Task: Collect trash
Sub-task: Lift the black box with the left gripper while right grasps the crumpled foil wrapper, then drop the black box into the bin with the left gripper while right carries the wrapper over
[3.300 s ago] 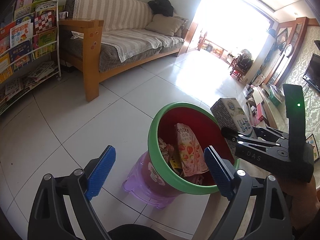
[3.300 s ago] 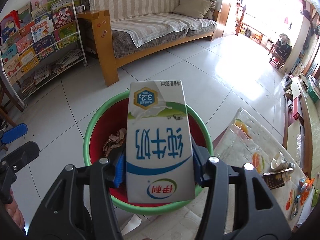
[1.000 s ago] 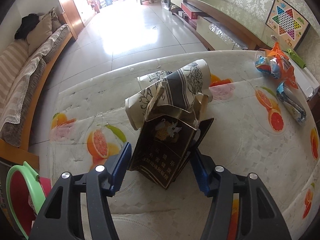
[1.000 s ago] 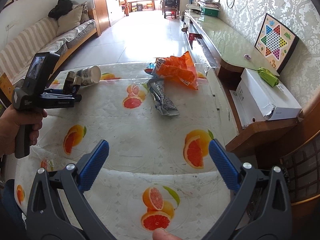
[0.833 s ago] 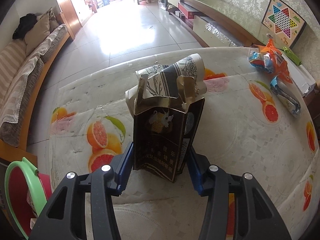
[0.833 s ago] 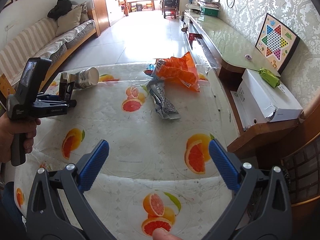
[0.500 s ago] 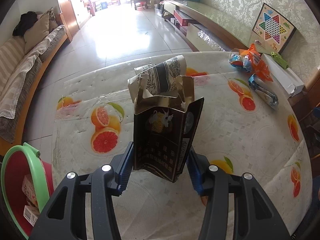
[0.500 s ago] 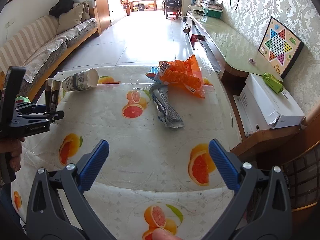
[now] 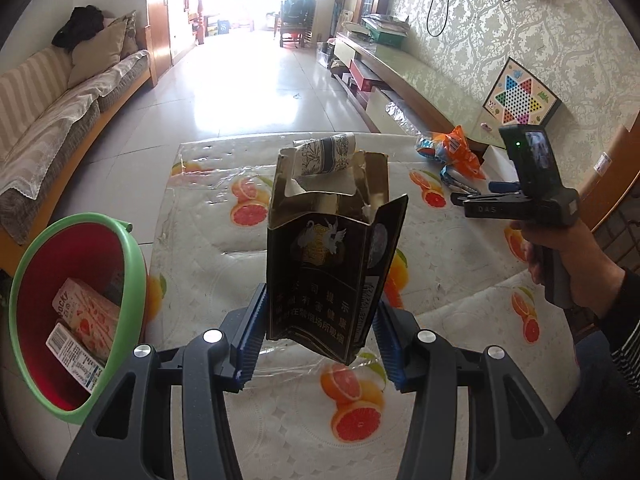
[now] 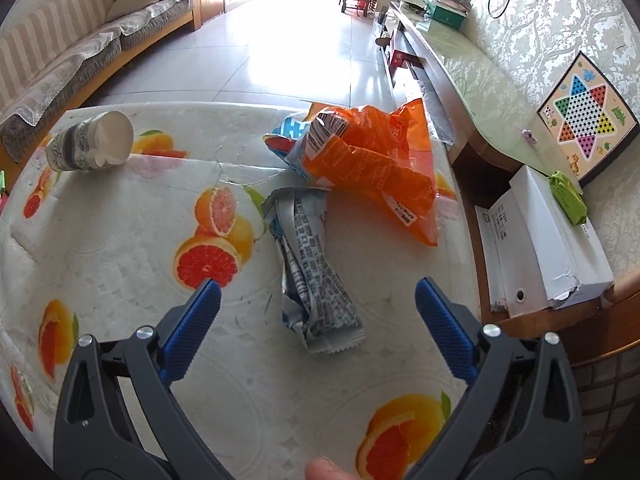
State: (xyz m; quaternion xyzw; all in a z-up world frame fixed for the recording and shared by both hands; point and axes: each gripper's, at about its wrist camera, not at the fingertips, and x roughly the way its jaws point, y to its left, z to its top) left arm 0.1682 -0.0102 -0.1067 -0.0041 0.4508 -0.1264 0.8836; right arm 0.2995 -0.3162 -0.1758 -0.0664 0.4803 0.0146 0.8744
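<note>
My left gripper [image 9: 318, 336] is shut on a torn black cigarette carton [image 9: 328, 256] and holds it upright above the table. The red bin with a green rim [image 9: 80, 312] stands at the lower left, with boxes inside. My right gripper [image 10: 318, 316] is open, just above a crumpled silver wrapper [image 10: 310, 272] that lies between its fingers. An orange plastic bag [image 10: 368, 168] lies behind the wrapper. A paper cup [image 10: 92, 144] lies on its side at the far left; it also shows behind the carton in the left wrist view [image 9: 324, 156].
The table has an orange-print cloth [image 10: 120, 280]. A white box [image 10: 540, 240] sits on a wooden bench at the right, beside a checkers board [image 10: 584, 120]. A sofa [image 9: 48, 136] stands on the left.
My left gripper has lifted the carton off the table and drawn back toward the bin. My right gripper has moved forward and down over the silver wrapper, still open.
</note>
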